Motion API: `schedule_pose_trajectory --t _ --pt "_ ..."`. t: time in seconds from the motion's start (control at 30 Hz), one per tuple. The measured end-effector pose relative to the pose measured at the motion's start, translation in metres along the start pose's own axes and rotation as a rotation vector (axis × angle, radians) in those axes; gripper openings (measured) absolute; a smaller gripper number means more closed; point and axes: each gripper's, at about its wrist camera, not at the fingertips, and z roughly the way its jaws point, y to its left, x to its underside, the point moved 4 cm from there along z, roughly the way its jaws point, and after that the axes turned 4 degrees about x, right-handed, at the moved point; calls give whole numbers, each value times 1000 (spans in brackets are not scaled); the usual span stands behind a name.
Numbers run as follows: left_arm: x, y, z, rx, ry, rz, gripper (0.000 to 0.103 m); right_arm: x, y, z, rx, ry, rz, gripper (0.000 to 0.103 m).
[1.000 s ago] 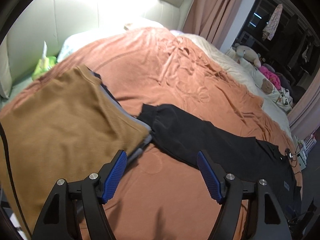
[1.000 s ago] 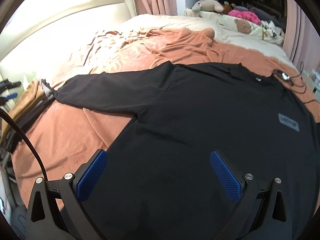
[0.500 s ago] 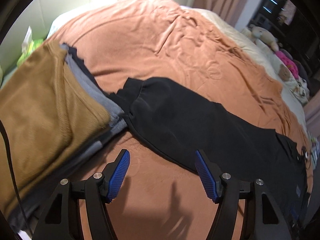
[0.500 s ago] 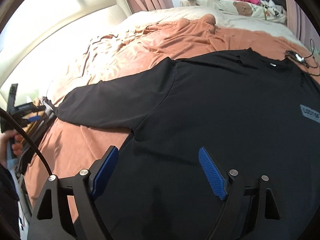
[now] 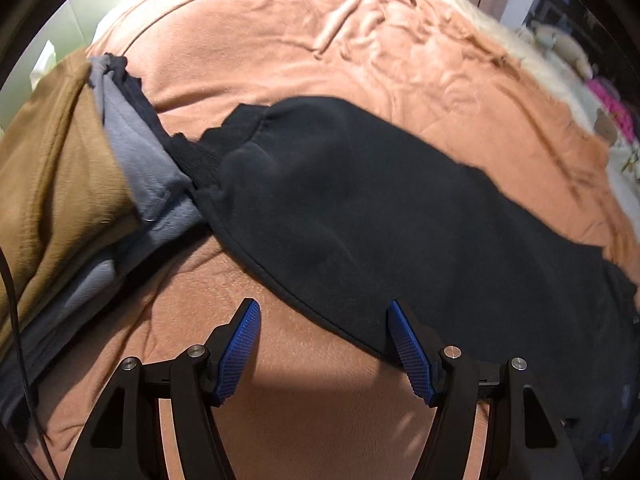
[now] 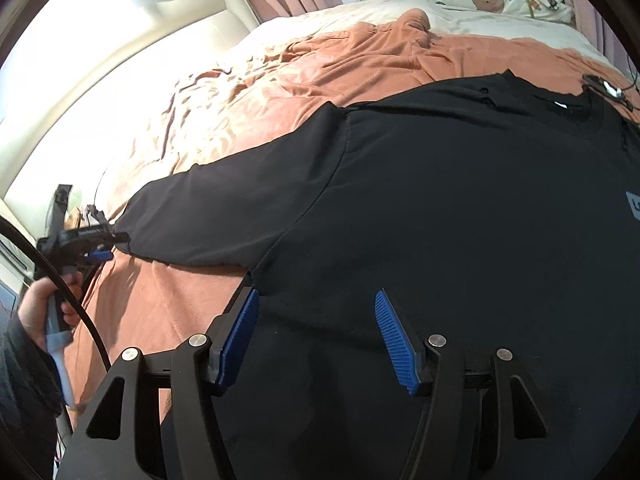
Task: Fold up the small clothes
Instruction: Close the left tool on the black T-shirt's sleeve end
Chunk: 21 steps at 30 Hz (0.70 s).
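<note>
Both cameras look steeply down along their own fingers, close over the bed. The left view faces the sleeve of a black shirt; the right view faces its body. They share that sleeve and the orange blanket.
</note>
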Motion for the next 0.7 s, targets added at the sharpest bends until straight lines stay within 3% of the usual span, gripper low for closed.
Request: schedule_pose_trajectory --t 0.13,0.17,0.23,0.3,0.43,0.7 --pt "-2 1 14 -49 -8 -14 66 0 -6 -1 -1 -6 7 59" --pt "-4 1 15 -60 -17 -13 59 0 -7 -2 1 -5 7 59" --pt "-6 1 14 -70 -33 -16 42 0 -10 -2 1 -4 11 59" --pt "-9 0 11 -63 -37 -14 8 0 -13 -1 -1 1 20 51" --pt "-15 -11 -12 -29 -87 5 5 -4 -19 2 -2 7 34 47" --pt "-48 -43 -62 78 -189 40 5 -16 -16 19 -51 35 62 26"
